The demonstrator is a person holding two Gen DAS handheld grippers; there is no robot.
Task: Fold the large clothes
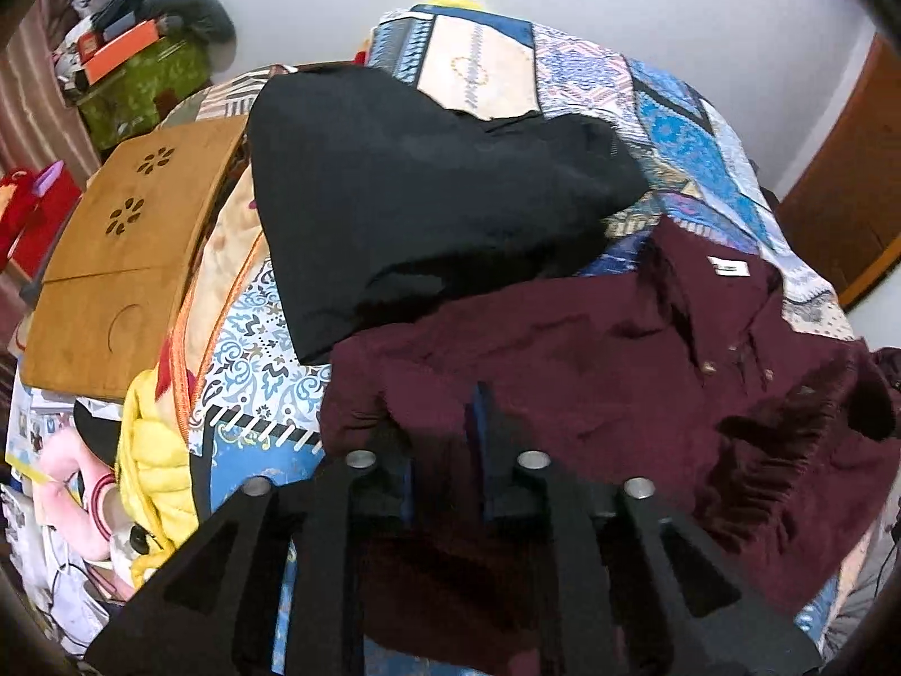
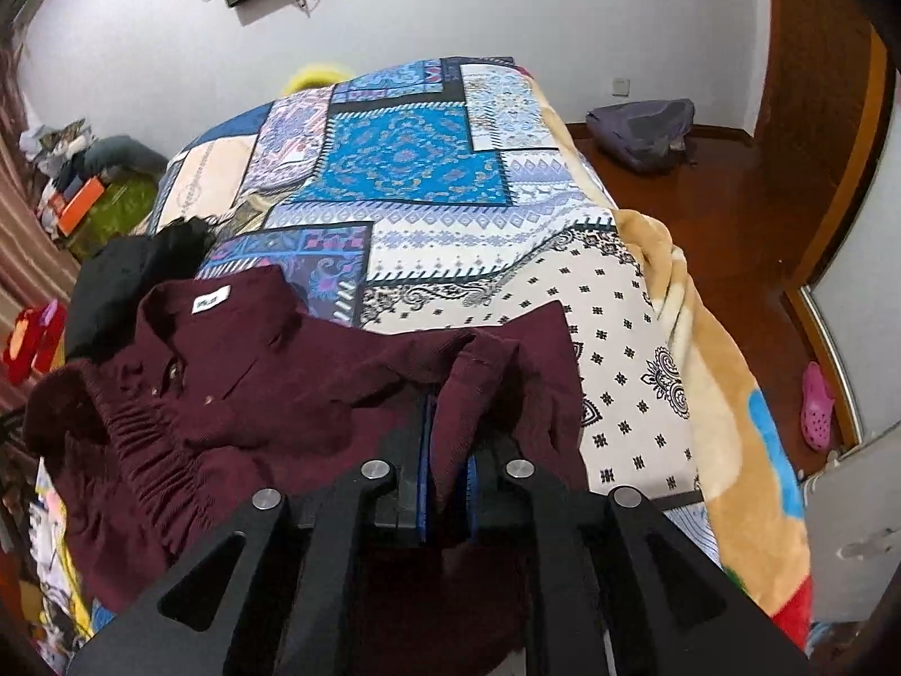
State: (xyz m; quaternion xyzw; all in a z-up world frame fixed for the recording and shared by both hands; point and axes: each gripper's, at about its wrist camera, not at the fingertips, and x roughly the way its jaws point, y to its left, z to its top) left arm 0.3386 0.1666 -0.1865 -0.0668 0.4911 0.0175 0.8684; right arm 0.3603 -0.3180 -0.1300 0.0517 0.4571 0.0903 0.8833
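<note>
Right wrist view: the right gripper (image 2: 447,450) jaws pinch the red shirt (image 2: 253,394) on the bed (image 2: 450,236). The left gripper (image 1: 445,439) jaws pinch its other edge, likely to fold it.

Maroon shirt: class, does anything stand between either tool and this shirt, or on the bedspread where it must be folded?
Nothing stands between: the left tool and the right tool each already pinch the maroon shirt. A black garment lies on the bedspread just beyond the shirt on the left, crowding that side.
</note>
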